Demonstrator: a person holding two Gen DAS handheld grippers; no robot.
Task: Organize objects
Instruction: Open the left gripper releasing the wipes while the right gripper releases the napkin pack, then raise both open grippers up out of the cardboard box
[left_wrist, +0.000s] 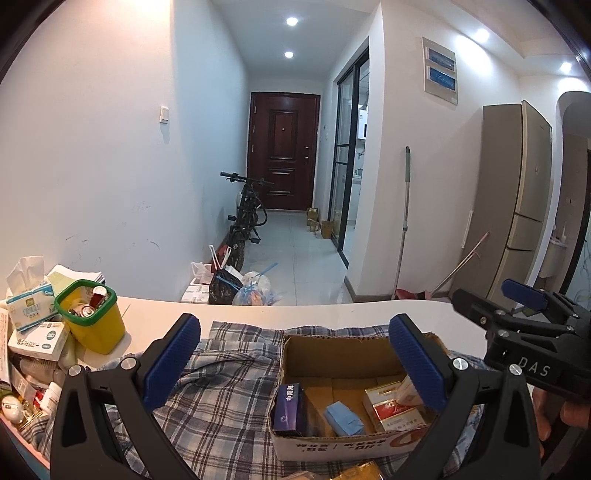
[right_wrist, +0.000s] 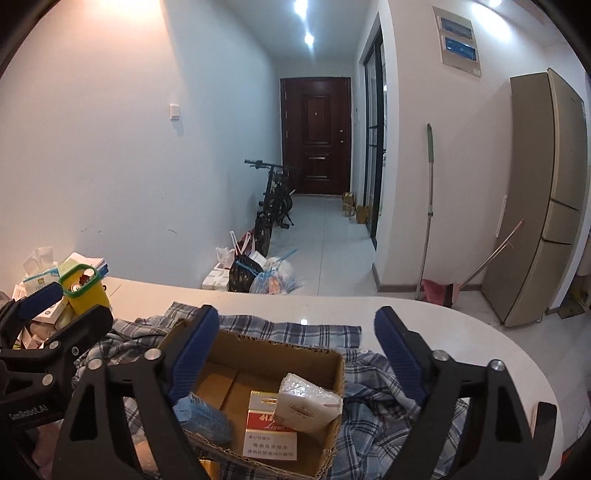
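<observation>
The left gripper (left_wrist: 295, 363) and right gripper (right_wrist: 295, 362) hover with jaws released, holding nothing, above the open brown cardboard box (right_wrist: 334, 448) on the rumpled blue plaid cloth (left_wrist: 221, 387); reaching in carelessly could drag cloth and box sideways

Far ahead of the left tongs (left_wrist: 294, 326), a dark red door (left_wrist: 282, 147). Nearer, along the wall to the left, a black bicycle (left_wrist: 245, 218), then tied rubbish bags (left_wrist: 255, 291) on the floor. To the right, a mop (left_wrist: 404, 221) leaning on the wall, just beside a beige fridge (left_wrist: 517, 203). High on the left, a wall switch (left_wrist: 164, 113).
</observation>
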